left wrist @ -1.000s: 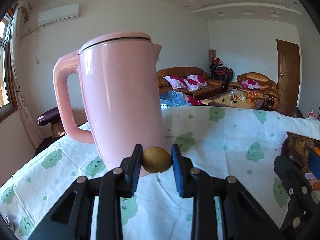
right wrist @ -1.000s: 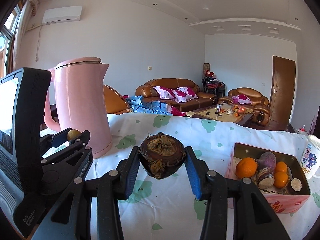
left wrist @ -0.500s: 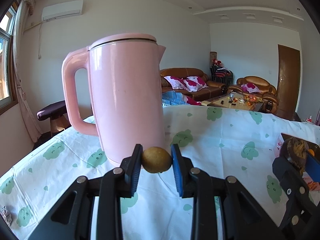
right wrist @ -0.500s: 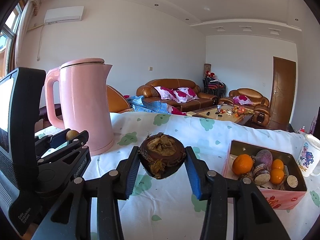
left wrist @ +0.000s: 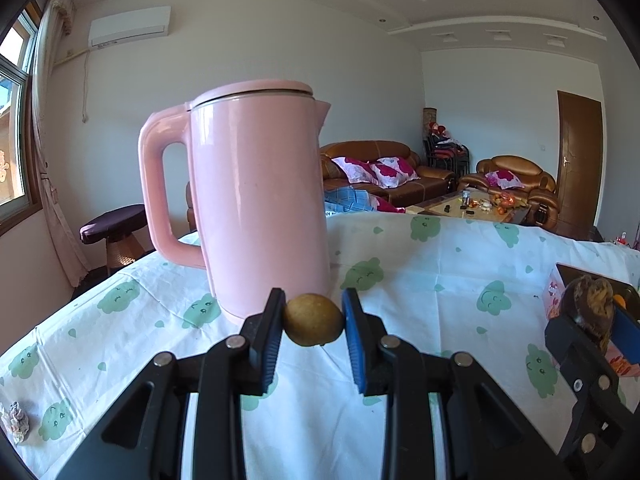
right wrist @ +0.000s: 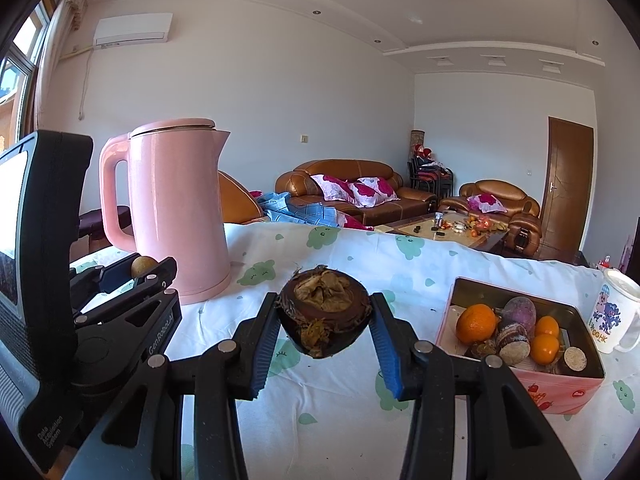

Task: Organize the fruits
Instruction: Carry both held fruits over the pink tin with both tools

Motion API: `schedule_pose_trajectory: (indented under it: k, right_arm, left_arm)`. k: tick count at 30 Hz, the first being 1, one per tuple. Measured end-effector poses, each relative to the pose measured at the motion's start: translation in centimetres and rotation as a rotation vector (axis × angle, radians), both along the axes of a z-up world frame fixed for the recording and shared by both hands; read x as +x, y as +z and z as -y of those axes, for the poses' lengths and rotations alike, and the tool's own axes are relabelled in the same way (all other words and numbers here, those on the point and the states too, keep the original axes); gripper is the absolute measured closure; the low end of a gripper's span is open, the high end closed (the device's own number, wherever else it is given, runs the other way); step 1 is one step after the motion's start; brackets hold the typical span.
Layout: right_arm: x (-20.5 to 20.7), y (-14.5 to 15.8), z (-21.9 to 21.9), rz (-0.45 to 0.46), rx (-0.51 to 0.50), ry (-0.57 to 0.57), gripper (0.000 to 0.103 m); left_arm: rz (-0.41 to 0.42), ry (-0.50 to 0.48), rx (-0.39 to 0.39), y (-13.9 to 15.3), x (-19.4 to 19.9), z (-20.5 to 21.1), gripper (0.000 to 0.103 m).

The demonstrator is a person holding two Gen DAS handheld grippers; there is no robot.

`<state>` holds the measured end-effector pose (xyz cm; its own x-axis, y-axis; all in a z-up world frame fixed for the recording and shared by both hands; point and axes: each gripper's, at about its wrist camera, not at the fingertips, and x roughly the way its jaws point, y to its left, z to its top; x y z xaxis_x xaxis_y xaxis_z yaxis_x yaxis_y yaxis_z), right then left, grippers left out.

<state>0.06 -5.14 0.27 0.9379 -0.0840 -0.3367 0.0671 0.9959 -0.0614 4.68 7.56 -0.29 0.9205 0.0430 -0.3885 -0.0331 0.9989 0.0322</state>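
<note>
While both grippers hang above the tabletop [right wrist: 320, 420], each carries a fruit. The left gripper [left wrist: 313, 320] has its jaws pinching a small round yellow-brown fruit [left wrist: 313, 319], clear of the cloth and just in front of the pink kettle [left wrist: 260, 200] near the left edge. The right gripper [right wrist: 325, 316] has its jaws clamped on a dark brown fruit with a dried, husky top [right wrist: 325, 312] — also held off the cloth. Toward the right edge sits a pink tin [right wrist: 560, 388] holding oranges [right wrist: 476, 323] and other produce; a white mug [right wrist: 616, 316] stands just beside it.
</note>
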Motion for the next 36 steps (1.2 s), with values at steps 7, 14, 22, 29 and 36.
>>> schedule_pose_trajectory:
  k: [7, 14, 22, 29, 36]
  right_arm:
    - [-0.6, 0.1, 0.5, 0.001, 0.001, -0.008, 0.056]
    - [-1.5, 0.2, 1.3, 0.004, -0.006, -0.018, 0.056]
    - [-2.6, 0.2, 2.2, 0.012, -0.026, -0.02, 0.056]
    - [-3.5, 0.2, 3.3, 0.013, -0.027, -0.026, 0.056]
    - [-4.6, 0.3, 4.3, 0.018, -0.038, -0.028, 0.056]
  left_arm:
    - [-0.002, 0.006, -0.008, 0.0, -0.7, 0.3, 0.072]
    - [0.004, -0.009, -0.004, 0.1, -1.6, 1.2, 0.072]
    - [-0.003, -0.023, -0.011, 0.1, -2.5, 2.2, 0.072]
    - [-0.004, -0.036, -0.009, 0.2, -3.1, 3.1, 0.072]
    - [-0.009, -0.045, -0.009, 0.2, -3.5, 3.8, 0.072]
